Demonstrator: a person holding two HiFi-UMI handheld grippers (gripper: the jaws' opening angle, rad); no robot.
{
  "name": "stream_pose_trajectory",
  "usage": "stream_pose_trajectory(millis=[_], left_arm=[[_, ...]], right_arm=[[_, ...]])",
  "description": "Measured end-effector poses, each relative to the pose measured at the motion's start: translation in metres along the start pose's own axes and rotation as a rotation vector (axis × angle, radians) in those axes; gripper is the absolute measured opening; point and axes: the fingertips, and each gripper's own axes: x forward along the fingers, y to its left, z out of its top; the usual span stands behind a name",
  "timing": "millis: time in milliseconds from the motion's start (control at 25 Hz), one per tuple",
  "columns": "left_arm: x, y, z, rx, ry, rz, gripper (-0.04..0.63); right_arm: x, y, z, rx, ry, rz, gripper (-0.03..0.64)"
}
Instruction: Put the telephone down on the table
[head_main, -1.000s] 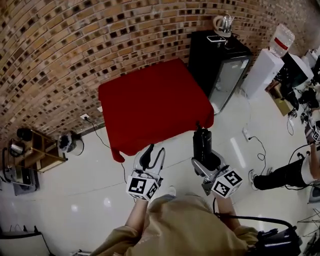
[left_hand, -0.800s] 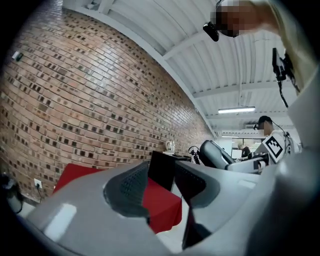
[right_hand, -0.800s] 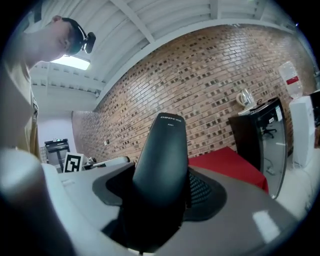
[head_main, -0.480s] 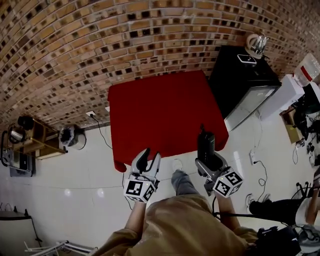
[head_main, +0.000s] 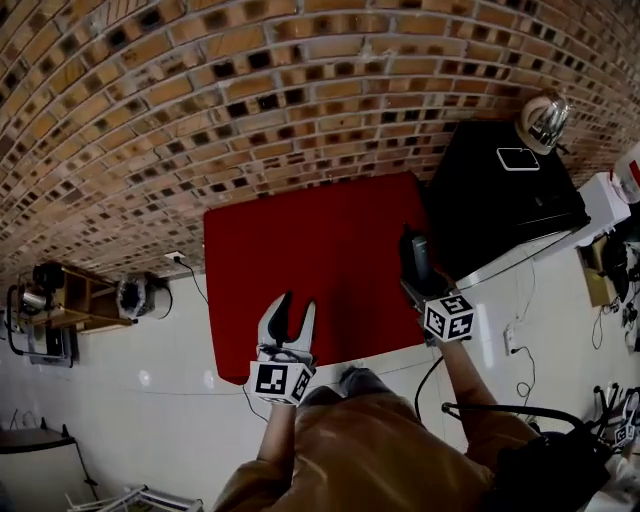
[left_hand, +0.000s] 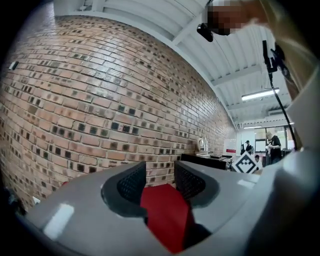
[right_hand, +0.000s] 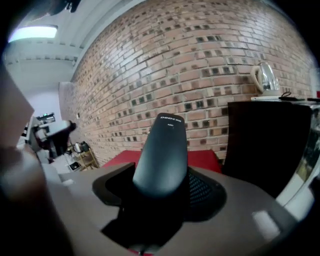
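A dark telephone handset (right_hand: 162, 152) sticks out from between the jaws of my right gripper (head_main: 418, 262), which is shut on it. In the head view the handset (head_main: 415, 256) hangs over the right edge of the red table (head_main: 310, 255). My left gripper (head_main: 285, 312) is shut with nothing in it, over the table's near edge. In the left gripper view, the red cloth (left_hand: 167, 210) shows between the fingers (left_hand: 132, 182), and the brick wall stands behind.
A black cabinet (head_main: 500, 210) stands right of the table, with a kettle (head_main: 543, 117) and a flat phone (head_main: 517, 158) on top. The brick wall (head_main: 250, 100) runs behind the table. A small wooden shelf (head_main: 60, 300) stands at the left on the white floor.
Both grippers have come forward from above the floor to the table. The right one with the handset now hangs over the table's right edge, the left over its near edge.
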Motion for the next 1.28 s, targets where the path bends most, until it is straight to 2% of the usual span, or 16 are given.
stream_pose_trajectory(millis=[120, 240, 320, 360, 440, 480, 640, 760, 920, 1000, 1120, 1160, 1280], left_arm=[[0.03, 0.019, -0.015, 0.011, 0.018, 0.016, 0.158], [0.043, 0.046, -0.04, 0.012, 0.048, 0.046, 0.16], [0.047, 0.064, -0.058, 0.015, 0.092, 0.06, 0.16], [0.046, 0.071, -0.069, 0.021, 0.142, 0.065, 0.159], [0.04, 0.085, -0.092, 0.034, 0.256, 0.079, 0.16], [0.036, 0.092, -0.1, 0.039, 0.286, 0.092, 0.16], [0.029, 0.118, -0.117, 0.049, 0.32, 0.137, 0.16], [0.027, 0.132, -0.128, 0.053, 0.343, 0.146, 0.158], [0.032, 0.138, -0.136, 0.049, 0.346, 0.119, 0.16], [0.04, 0.137, -0.136, 0.024, 0.351, 0.097, 0.158], [0.058, 0.138, -0.119, 0.008, 0.348, 0.055, 0.163], [0.065, 0.139, -0.108, 0.007, 0.32, 0.042, 0.167], [0.089, 0.139, -0.062, -0.003, 0.14, 0.006, 0.167]], right_arm=[[0.074, -0.088, -0.013, 0.002, 0.09, -0.085, 0.29], [0.147, -0.156, -0.034, -0.012, 0.223, -0.123, 0.29], [0.194, -0.189, -0.048, -0.011, 0.303, -0.122, 0.29], [0.215, -0.205, -0.056, -0.006, 0.331, -0.124, 0.29], [0.25, -0.231, -0.072, 0.022, 0.374, -0.143, 0.29], [0.264, -0.24, -0.081, 0.04, 0.393, -0.154, 0.29], [0.302, -0.277, -0.127, 0.087, 0.475, -0.215, 0.291], [0.322, -0.295, -0.16, 0.07, 0.511, -0.256, 0.293], [0.325, -0.293, -0.159, 0.06, 0.451, -0.286, 0.316], [0.309, -0.277, -0.132, 0.097, 0.383, -0.273, 0.463], [0.279, -0.242, -0.075, 0.101, 0.254, -0.238, 0.483], [0.267, -0.226, -0.052, 0.1, 0.196, -0.218, 0.483], [0.221, -0.16, 0.025, 0.088, -0.01, -0.122, 0.482]])
